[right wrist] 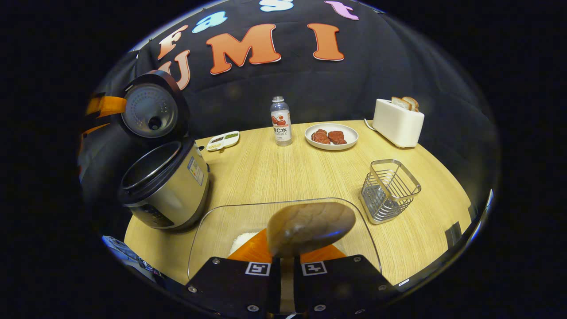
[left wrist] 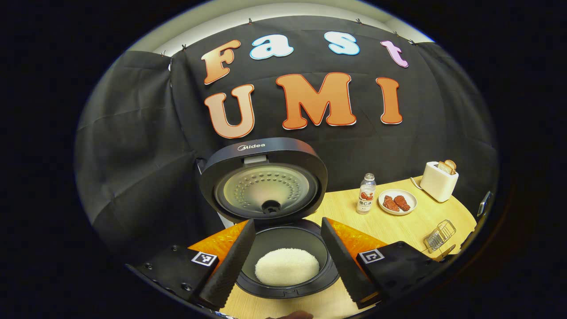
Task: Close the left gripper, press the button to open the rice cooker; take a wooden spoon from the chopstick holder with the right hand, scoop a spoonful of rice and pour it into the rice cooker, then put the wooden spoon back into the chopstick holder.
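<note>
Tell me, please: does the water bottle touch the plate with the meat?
Apart. In the right gripper view, a strip of bare table lies between the bottle and the plate. The left gripper view shows the same gap.

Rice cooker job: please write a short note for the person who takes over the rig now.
Left gripper: open, fingers apart over the rice cooker, lid up, rice in the pot.
Right gripper: shut on the wooden spoon, held above the clear rice container.
Chopstick holder stands at the right, without the spoon.
Done: cooker opened, spoon taken.
Left: return the spoon; whether another scoop is needed, I cannot tell.
</note>
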